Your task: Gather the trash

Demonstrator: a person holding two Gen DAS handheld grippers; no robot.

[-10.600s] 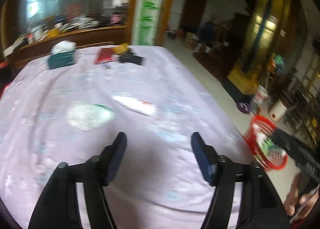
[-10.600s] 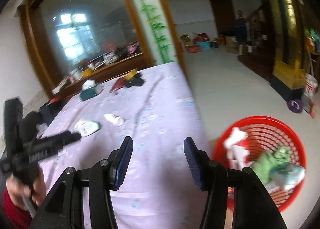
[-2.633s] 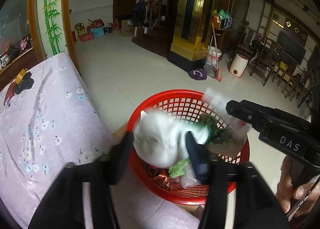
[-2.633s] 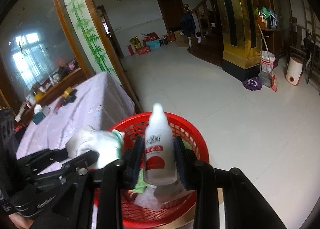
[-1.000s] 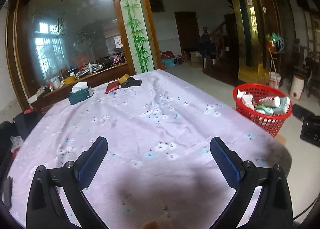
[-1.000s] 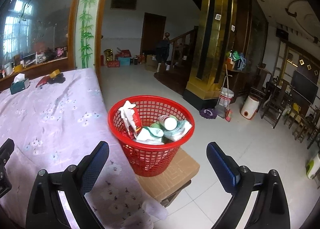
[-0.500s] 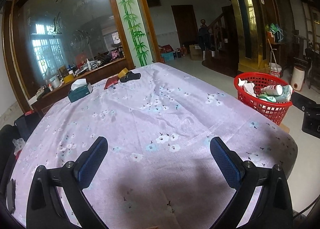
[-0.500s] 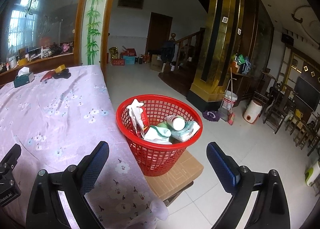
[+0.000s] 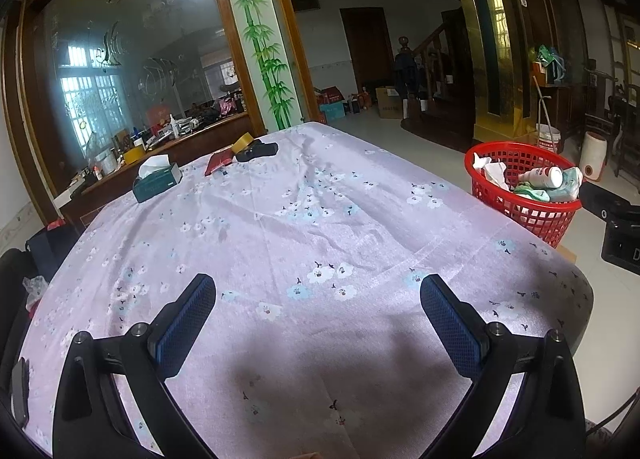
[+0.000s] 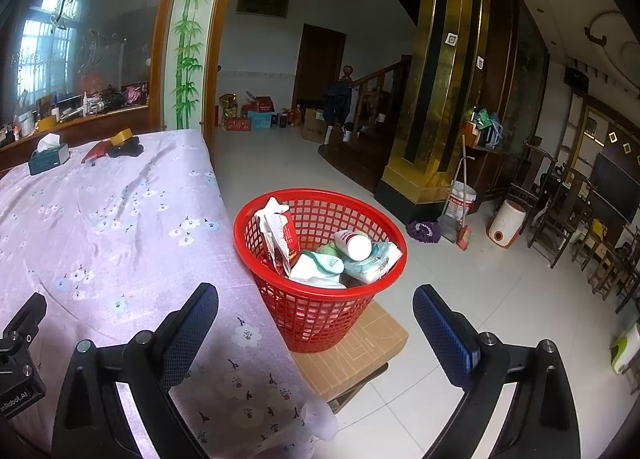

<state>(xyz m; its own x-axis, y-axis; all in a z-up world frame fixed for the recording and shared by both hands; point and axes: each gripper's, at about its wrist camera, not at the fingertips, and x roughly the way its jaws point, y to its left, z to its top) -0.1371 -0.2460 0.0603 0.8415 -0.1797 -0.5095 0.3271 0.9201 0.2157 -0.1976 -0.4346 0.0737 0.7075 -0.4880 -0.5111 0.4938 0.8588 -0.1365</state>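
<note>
Since 2.6 s ago, both the left gripper (image 9: pixel 318 311) and right gripper (image 10: pixel 316 319) have released their trash into the red basket (image 10: pixel 320 291) and now stand wide open, empty.

Spread left claw (image 9: pixel 318 305) over tablecloth (image 9: pixel 280 227)

The left wrist view looks from low over the near edge of the table (image 9: pixel 320 219), along its length toward the mirror wall, with the red basket (image 9: pixel 524 195) at the right of the frame. The right wrist view sits beside the table's corner, facing the basket (image 10: pixel 320 299) at center and the open hall. Both share the basket, tablecloth and tissue box (image 9: pixel 157 183).
</note>
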